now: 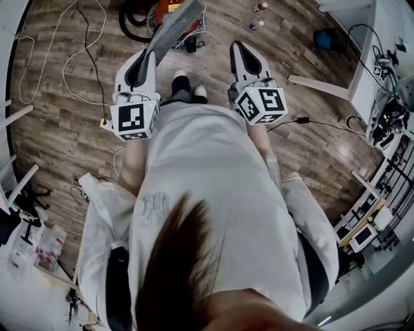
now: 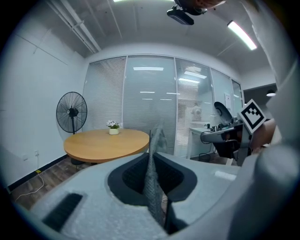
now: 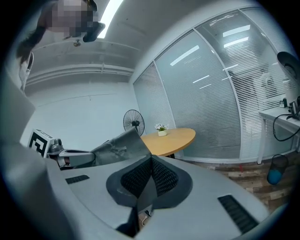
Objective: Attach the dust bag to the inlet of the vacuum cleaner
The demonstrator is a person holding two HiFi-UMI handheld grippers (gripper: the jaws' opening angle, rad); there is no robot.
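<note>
In the head view my left gripper (image 1: 147,61) is shut on a grey dust bag (image 1: 173,27), which reaches up and forward from its jaws. The left gripper view shows the bag (image 2: 152,180) edge-on, pinched between the jaws of that gripper (image 2: 152,159). My right gripper (image 1: 239,48) is held beside it, shut and empty; in the right gripper view its jaws (image 3: 150,161) meet with nothing between them, and the bag (image 3: 117,145) hangs to their left. The red and black vacuum cleaner (image 1: 167,11) stands on the floor ahead, partly hidden behind the bag.
Cables (image 1: 77,58) trail over the wooden floor at left. A desk with equipment (image 1: 385,110) and a blue object (image 1: 321,40) are at right. A round wooden table (image 2: 105,143) with a small plant and a standing fan (image 2: 71,112) are farther off.
</note>
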